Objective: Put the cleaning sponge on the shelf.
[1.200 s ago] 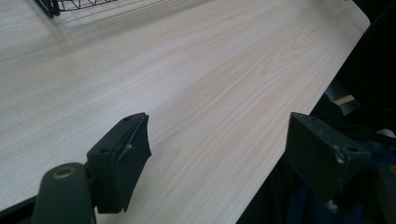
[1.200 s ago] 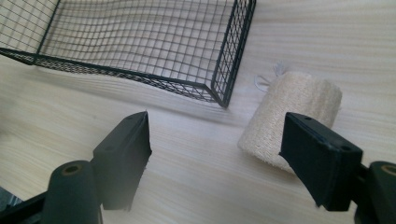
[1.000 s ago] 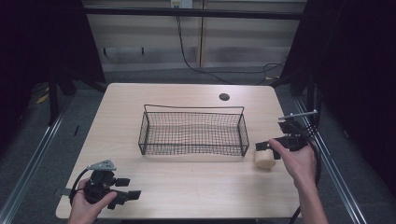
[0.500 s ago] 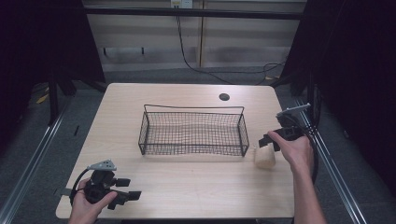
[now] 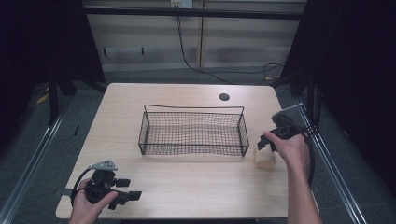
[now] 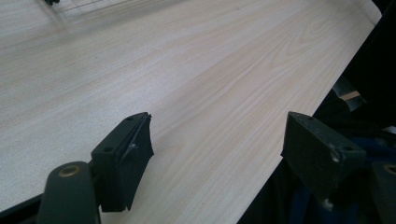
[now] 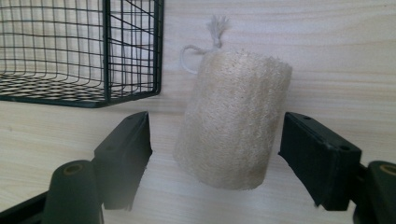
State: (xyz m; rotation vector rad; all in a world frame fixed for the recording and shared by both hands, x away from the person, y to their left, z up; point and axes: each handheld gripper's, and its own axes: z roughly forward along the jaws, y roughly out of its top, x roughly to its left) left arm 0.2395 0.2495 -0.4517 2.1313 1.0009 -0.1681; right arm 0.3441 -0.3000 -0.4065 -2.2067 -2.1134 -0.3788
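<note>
High view: wire basket (image 5: 193, 130) at mid-table (image 5: 187, 186), taken as landmark. Loofah cylinder (image 5: 265, 160) lying on the wood just beside the basket's right end, off its near corner. Right gripper (image 5: 264, 144) directly over the loofah, just right of the basket, wrist bent downward, forearm entering from the bottom edge. Left gripper (image 5: 125, 189) well apart from the basket, near the front left corner of the table, held low in a resting hand. Right hand plainly the nearer to the loofah.

Left gripper view: left gripper (image 6: 217, 144) with jaws spread wide, nothing between them, bare tabletop (image 6: 187, 60) beneath. Table edge running under the right jaw. Basket barely visible at the upper left corner, far off.

Right gripper view: right gripper (image 7: 215, 149) spread wide, jaws either side of the loofah (image 7: 233, 123) with gaps on both flanks, no contact. Long axis of the loofah running away from the camera, tilted slightly, cord loop (image 7: 205, 39) at the far end. Basket corner (image 7: 133, 51) just beside the loofah, apart from it. Judged ready for closing across the loofah's width.
</note>
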